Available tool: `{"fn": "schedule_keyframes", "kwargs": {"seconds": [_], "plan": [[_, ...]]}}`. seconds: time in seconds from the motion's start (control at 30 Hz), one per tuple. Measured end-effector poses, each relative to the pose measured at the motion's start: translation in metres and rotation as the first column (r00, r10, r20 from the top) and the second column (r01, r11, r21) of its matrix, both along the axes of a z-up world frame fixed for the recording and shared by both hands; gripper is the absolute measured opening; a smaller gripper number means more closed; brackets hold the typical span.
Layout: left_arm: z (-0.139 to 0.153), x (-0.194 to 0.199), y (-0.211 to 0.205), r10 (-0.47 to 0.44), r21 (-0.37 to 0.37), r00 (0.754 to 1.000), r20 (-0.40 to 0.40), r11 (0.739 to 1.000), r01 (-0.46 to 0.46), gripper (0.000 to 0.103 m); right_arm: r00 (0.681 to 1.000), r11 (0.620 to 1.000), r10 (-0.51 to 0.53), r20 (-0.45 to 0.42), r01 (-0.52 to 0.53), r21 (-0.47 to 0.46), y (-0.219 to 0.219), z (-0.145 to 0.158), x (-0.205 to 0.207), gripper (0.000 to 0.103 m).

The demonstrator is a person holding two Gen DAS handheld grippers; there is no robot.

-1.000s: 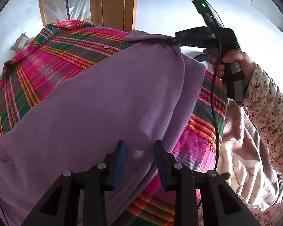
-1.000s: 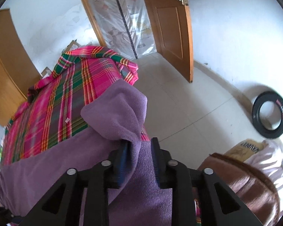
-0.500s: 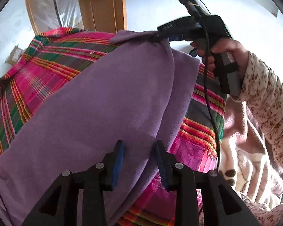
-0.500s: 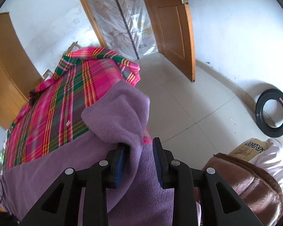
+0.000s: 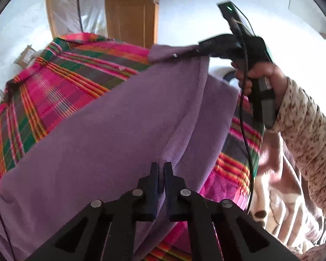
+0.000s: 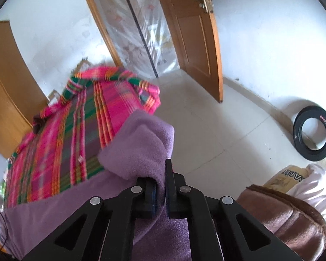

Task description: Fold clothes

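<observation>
Both the left gripper (image 5: pixel 161 175) and the right gripper (image 6: pixel 160 181) have jaws clamped on the purple fleece garment (image 5: pixel 110 134), probably to carry one edge over for a fold.

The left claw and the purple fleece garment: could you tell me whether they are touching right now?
Touching. The left wrist view shows the left claw shut on a fold of the purple fleece garment, with cloth pinched between its fingers.

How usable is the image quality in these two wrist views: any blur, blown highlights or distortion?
Left wrist view: white wall blown out, plaid pink-and-green cloth slightly smeared, purple fleece garment sharp. Right wrist view: the plaid cloth motion-blurred, brown wooden door bowed by the fisheye, black ring on the floor crisp.
</observation>
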State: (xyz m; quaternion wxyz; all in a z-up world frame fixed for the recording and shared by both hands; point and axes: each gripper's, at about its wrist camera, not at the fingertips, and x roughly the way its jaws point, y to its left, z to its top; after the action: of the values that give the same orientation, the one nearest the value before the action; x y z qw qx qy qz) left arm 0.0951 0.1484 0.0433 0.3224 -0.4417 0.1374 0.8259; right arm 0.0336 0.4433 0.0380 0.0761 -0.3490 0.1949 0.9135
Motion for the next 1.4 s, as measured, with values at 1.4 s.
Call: {"fn": "schedule_keyframes", "kwargs": {"seconds": [1.4], "plan": [[-0.021,0.023,0.006,-0.098,0.025,0.989,0.113,0.995,0.096,0.005,0.929,0.897,-0.362,0.073,0.368,-0.244,0.073,-0.05,0.098,0.017]]}}
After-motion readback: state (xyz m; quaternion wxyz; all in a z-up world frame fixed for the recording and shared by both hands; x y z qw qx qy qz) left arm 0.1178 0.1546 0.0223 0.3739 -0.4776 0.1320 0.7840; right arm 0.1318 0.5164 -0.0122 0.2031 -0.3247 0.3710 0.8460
